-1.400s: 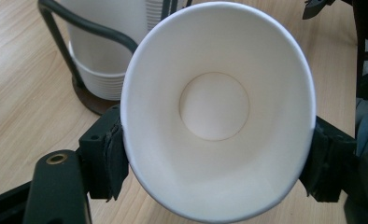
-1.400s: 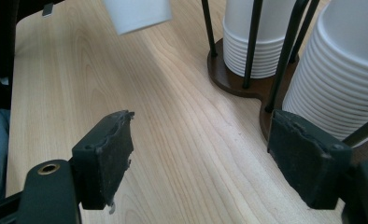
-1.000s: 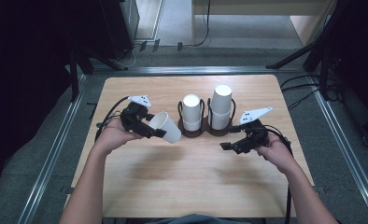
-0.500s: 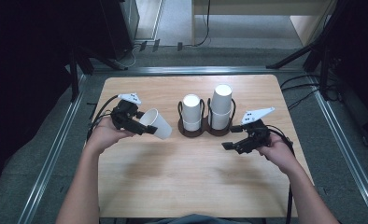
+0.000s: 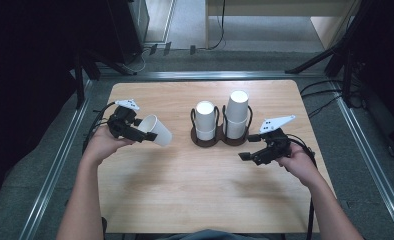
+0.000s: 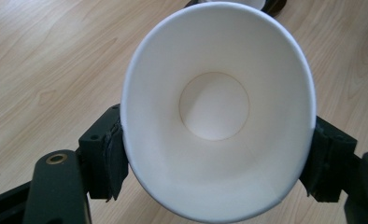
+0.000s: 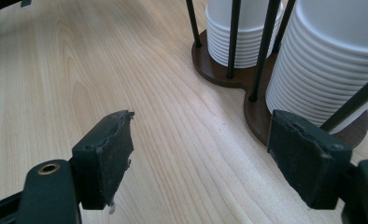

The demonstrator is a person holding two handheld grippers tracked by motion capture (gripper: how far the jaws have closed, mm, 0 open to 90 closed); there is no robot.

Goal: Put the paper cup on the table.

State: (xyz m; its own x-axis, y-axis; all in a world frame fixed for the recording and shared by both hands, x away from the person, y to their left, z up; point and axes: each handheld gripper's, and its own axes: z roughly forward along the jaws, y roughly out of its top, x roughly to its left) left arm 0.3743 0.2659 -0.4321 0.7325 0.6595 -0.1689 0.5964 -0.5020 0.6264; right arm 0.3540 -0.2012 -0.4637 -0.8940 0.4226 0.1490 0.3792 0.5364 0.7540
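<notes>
My left gripper (image 5: 144, 136) is shut on a white paper cup (image 5: 155, 131), held on its side above the table's left part with its base toward the cup rack. In the left gripper view the cup (image 6: 218, 109) shows its open mouth and round bottom, its rim squeezed oval between the two pads (image 6: 111, 156). A dark wooden rack (image 5: 220, 140) at mid-table holds two stacks of upturned white cups (image 5: 205, 119) (image 5: 236, 113). My right gripper (image 5: 246, 155) is open to the right of the rack, empty; its own view shows the stacks (image 7: 247, 32) (image 7: 329, 60) just ahead.
The wooden table (image 5: 195, 200) has free surface in front of the rack. Metal rails (image 5: 55, 165) run along its left and right sides, and cables lie on the floor beyond the far edge.
My left hand has carried the cup leftward, away from the rack. The right hand has stayed where it was.
</notes>
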